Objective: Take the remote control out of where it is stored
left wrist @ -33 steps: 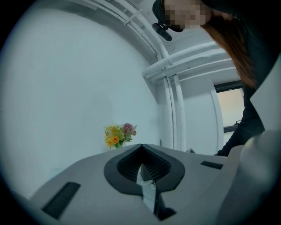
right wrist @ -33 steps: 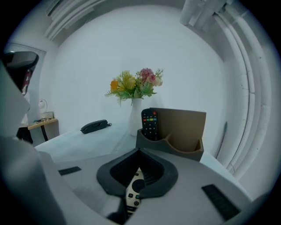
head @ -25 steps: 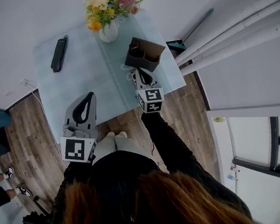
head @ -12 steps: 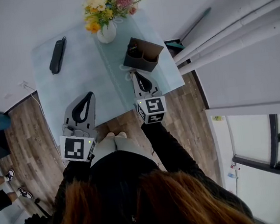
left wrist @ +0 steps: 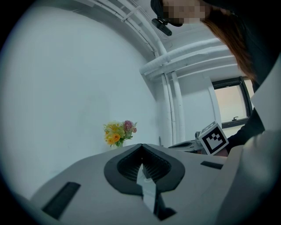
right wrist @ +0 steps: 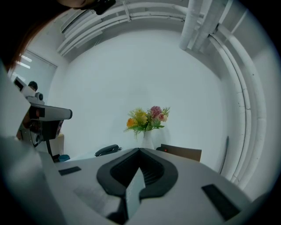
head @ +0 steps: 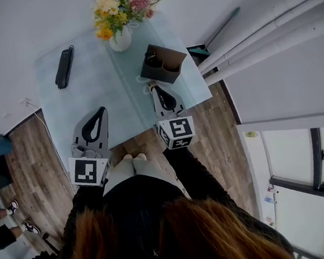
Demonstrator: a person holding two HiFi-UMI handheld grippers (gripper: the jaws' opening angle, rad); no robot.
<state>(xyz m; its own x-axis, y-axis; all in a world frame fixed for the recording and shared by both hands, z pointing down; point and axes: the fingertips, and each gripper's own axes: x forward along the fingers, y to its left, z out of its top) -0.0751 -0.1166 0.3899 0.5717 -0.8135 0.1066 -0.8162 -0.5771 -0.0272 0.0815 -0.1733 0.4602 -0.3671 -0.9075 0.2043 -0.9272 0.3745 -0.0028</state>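
Note:
A brown cardboard holder [head: 166, 65] stands on the pale blue table [head: 101, 86], near its right edge. A dark remote control [head: 151, 57] stands in the holder's left compartment; in the right gripper view its red-buttoned top [right wrist: 165, 150] peeks over the holder [right wrist: 183, 153]. My right gripper [head: 151, 87] [right wrist: 139, 149] hovers just short of the holder, shut and empty. My left gripper [head: 102, 109] [left wrist: 141, 145] hangs over the table's near edge, shut with nothing in it.
A white vase of flowers [head: 120, 38] stands at the table's far edge. A long black case-like object [head: 63, 68] lies at the far left. White pipes [head: 267, 36] run along the right wall. Wooden floor [head: 34, 161] surrounds the table.
My right gripper has risen and drawn back a little from the holder towards the person, still shut. The left gripper has stayed where it was.

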